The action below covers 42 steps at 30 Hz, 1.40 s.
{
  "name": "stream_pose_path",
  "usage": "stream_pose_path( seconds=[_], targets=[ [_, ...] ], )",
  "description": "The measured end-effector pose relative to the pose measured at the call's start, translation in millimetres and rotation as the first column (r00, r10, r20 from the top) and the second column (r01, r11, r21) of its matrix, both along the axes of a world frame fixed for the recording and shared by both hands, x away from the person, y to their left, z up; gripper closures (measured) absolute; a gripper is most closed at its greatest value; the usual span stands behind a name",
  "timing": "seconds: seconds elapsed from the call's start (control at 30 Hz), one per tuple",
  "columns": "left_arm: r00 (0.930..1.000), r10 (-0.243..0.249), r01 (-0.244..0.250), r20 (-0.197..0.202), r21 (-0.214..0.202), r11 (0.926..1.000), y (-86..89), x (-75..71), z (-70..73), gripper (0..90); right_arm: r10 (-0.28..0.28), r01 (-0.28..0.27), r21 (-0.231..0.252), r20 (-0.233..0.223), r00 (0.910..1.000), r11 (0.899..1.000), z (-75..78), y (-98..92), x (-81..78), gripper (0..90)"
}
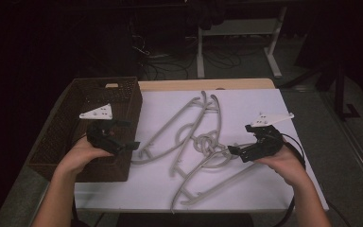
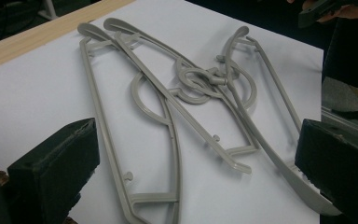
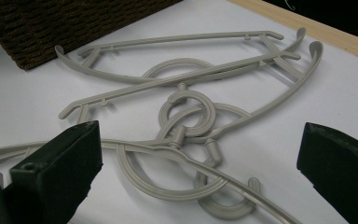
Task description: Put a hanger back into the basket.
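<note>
A tangle of grey plastic hangers [image 1: 203, 142] lies on the white tabletop [image 1: 255, 101], their hooks interlocked in the middle. My left gripper [image 1: 128, 134] hovers over the basket's right edge and points right at the hangers, jaws open and empty. In the left gripper view the hangers [image 2: 200, 84] spread out ahead of the gripper [image 2: 196, 140]. My right gripper [image 1: 238, 140] points left at the tangle from the other side, also open. In the right gripper view the knotted hooks [image 3: 186, 112] lie just beyond the gripper [image 3: 198, 144].
A brown woven basket [image 1: 90, 87] stands at the table's left side, also seen as the basket [image 3: 51, 23] beyond the hangers. A wooden strip [image 1: 208, 84] runs along the far edge. A desk frame and cables stand on the dark floor behind.
</note>
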State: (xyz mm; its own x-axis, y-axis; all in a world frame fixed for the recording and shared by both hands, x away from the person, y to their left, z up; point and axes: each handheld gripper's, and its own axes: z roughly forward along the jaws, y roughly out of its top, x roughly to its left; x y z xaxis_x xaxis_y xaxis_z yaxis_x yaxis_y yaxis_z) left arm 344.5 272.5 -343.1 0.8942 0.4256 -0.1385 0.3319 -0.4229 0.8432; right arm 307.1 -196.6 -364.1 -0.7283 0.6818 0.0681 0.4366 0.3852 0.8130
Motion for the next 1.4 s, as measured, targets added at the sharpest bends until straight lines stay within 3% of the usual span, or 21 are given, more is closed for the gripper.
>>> stream_pose_path(
  seconds=[0.33,0.4,0.53,0.6,0.87,0.9,1.03,1.13,1.27,1.3,1.4],
  targets=[
    [0.9999,0.014,-0.014,-0.002,0.005,0.9999,-10.6,-1.6,6.9,0.0,-0.015,0.015,0.005,-0.001,0.9999,1.0,-0.7,-2.4,1.9,0.0],
    [0.9999,0.015,-0.015,-0.001,-0.013,0.9998,-17.4,-5.3,9.0,0.0,-0.013,0.013,-0.004,-0.007,0.9999,1.0,-2.0,-1.8,2.3,0.0],
    [1.0,0.005,-0.005,0.0,-0.009,0.9999,-29.6,-10.4,11.1,0.6,-0.028,0.028,-0.006,-0.013,0.9995,1.0,-5.5,-1.5,5.2,0.0],
    [1.0,-0.005,0.005,-0.001,-0.016,0.9999,-36.5,-12.7,11.4,4.4,-0.035,0.034,-0.027,-0.023,0.9991,0.999,-9.8,-1.1,7.0,0.0],
    [0.9996,-0.027,0.027,0.002,0.0,0.9996,-62.7,-18.1,7.6,15.3,-0.062,0.061,-0.03,-0.059,0.9963,0.998,-20.6,-6.8,10.7,0.0],
    [0.9996,-0.03,0.03,0.0,0.015,0.9994,-69.0,-18.7,4.1,21.6,-0.071,0.069,-0.032,-0.066,0.9953,0.997,-23.0,-9.5,11.7,0.0],
    [0.9987,-0.045,0.045,-0.023,0.02,0.9988,-79.3,-19.2,-3.5,29.5,-0.081,0.079,-0.033,-0.074,0.9939,0.996,-26.1,-12.2,12.9,0.0],
    [0.9968,-0.069,0.07,-0.039,0.035,0.9969,-90.5,-21.3,-11.5,42.5,-0.091,0.088,-0.036,-0.08,0.9926,0.995,-28.3,-14.3,13.2,0.0],
    [0.9956,-0.08,0.082,-0.049,0.049,0.9954,-95.9,-21.5,-18.0,50.6,-0.096,0.093,-0.04,-0.08,0.9922,0.995,-31.0,-16.8,13.1,6.0],
    [0.9956,-0.078,0.081,-0.052,0.053,0.9953,-97.3,-21.2,-20.5,52.5,-0.099,0.095,-0.042,-0.104,0.9897,0.995,-35.0,-20.2,13.6,14.7],
    [0.9949,-0.081,0.084,-0.06,0.052,0.9951,-99.4,-19.7,-25.8,49.5,-0.117,0.111,-0.056,-0.117,0.9862,0.992,-38.9,-22.9,14.5,20.6]
  ],
)
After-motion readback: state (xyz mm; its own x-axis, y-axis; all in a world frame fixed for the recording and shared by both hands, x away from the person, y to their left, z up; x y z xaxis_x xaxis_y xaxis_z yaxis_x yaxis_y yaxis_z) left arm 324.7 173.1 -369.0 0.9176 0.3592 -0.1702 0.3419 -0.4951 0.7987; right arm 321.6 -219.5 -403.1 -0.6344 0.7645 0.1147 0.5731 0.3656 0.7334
